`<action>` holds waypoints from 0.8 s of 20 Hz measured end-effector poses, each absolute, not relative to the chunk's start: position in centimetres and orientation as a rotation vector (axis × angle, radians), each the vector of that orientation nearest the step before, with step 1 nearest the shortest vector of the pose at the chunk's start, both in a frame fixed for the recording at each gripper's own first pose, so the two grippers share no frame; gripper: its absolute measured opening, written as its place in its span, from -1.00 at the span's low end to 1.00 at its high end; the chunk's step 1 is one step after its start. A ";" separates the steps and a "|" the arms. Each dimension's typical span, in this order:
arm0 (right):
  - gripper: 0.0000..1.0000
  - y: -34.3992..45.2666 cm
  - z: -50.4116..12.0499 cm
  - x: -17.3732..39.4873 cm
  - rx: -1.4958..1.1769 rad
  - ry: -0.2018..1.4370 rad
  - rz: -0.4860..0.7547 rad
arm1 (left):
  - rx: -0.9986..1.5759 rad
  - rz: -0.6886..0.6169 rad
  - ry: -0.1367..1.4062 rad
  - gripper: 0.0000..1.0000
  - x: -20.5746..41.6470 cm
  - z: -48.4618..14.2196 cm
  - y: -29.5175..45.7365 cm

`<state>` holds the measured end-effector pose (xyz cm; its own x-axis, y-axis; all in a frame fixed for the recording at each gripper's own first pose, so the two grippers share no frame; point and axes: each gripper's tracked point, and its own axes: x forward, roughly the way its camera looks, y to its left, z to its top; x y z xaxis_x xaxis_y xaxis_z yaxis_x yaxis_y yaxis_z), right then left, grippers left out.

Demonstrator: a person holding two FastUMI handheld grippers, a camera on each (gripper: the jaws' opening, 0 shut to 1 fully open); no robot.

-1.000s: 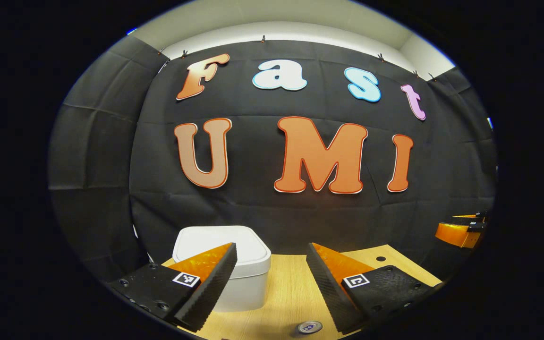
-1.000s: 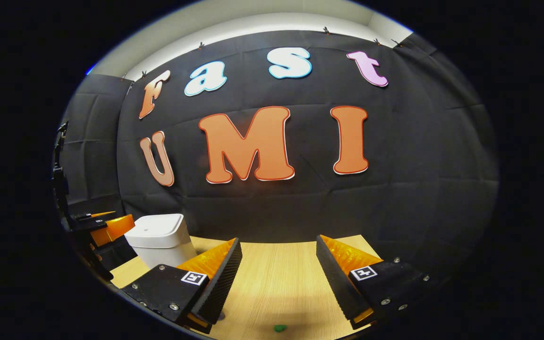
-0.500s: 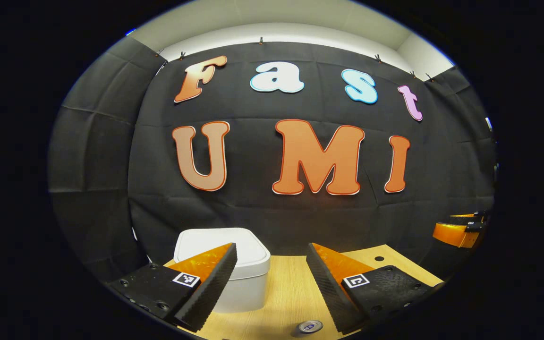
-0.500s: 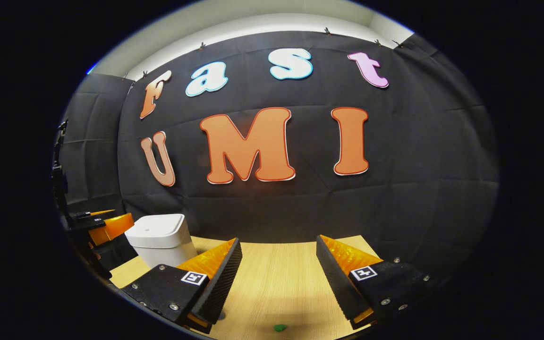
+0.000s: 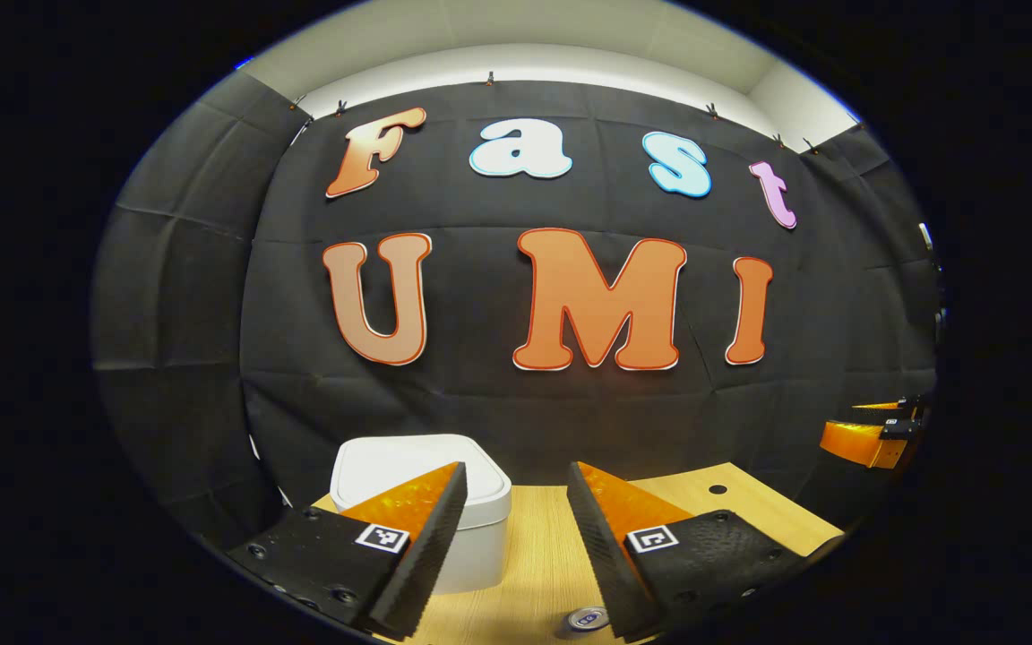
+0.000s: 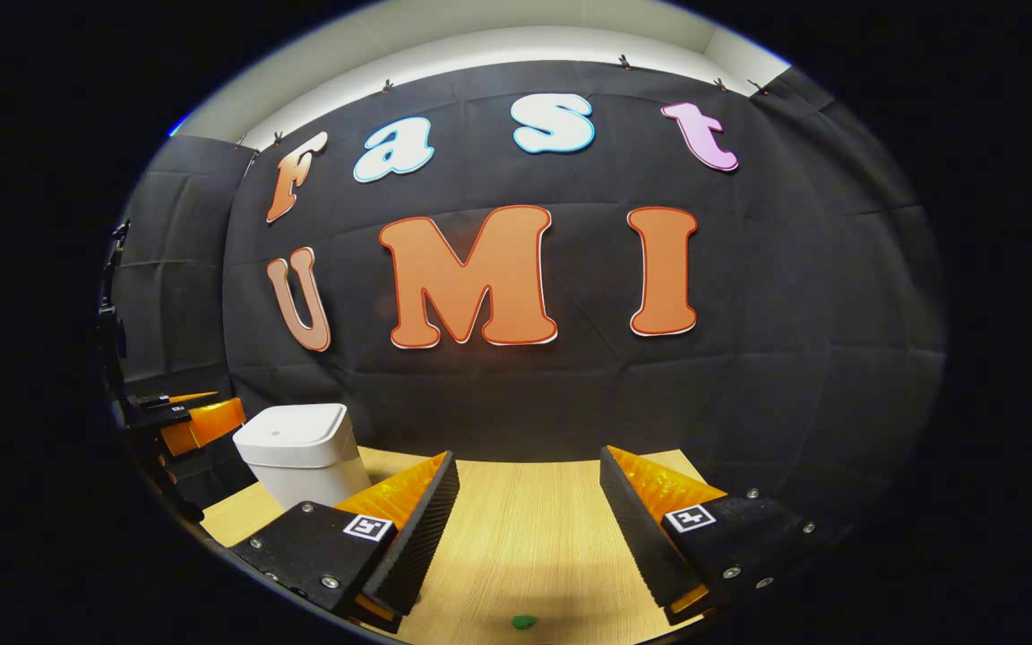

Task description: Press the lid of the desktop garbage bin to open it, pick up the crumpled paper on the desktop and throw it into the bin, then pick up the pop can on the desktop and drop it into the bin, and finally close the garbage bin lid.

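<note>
Left gripper view: left gripper (image 5: 509, 528) released, fingers spread, nothing between them, held above the light wooden desktop (image 5: 534, 573). White square plastic garbage bin (image 5: 431, 511) just ahead, partly behind the left finger, lid flat and closed. Silver top of a pop can (image 5: 588, 618) at the bottom edge, upright on the desktop, untouched. Right gripper (image 5: 874, 434) far off at the right edge.

Right gripper view: right gripper (image 6: 529, 515) also released, empty, over bare desktop. Bin at left, lid down. Small green bit (image 6: 524, 621) near the bottom edge, unclear what. Crumpled paper: cannot locate.

Judged progress: nothing done; lid press first, then paper, can, close.
</note>
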<state>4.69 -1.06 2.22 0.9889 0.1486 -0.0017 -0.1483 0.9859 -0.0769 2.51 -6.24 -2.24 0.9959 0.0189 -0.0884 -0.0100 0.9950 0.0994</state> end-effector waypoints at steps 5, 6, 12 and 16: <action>0.89 -1.1 2.2 4.7 -0.076 0.001 0.154 | 0.099 0.023 0.101 -0.33 2.5 -2.3 -5.9; 0.89 -1.1 2.2 4.6 -0.078 0.002 0.154 | 0.094 0.020 0.106 -0.57 2.7 -2.6 -5.9; 0.89 -1.3 2.0 4.7 -0.080 0.011 0.155 | 0.059 0.073 0.154 -1.00 2.5 -3.7 -4.0; 0.89 -1.2 1.6 5.0 -0.075 0.026 0.162 | 0.137 0.076 0.159 -1.00 3.1 -1.4 -2.0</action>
<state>4.97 -1.20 1.64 0.9866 0.1601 -0.0317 -0.1620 0.9842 -0.0720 3.12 -2.00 -1.41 0.9846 0.0857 -0.1524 -0.0641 0.9878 0.1419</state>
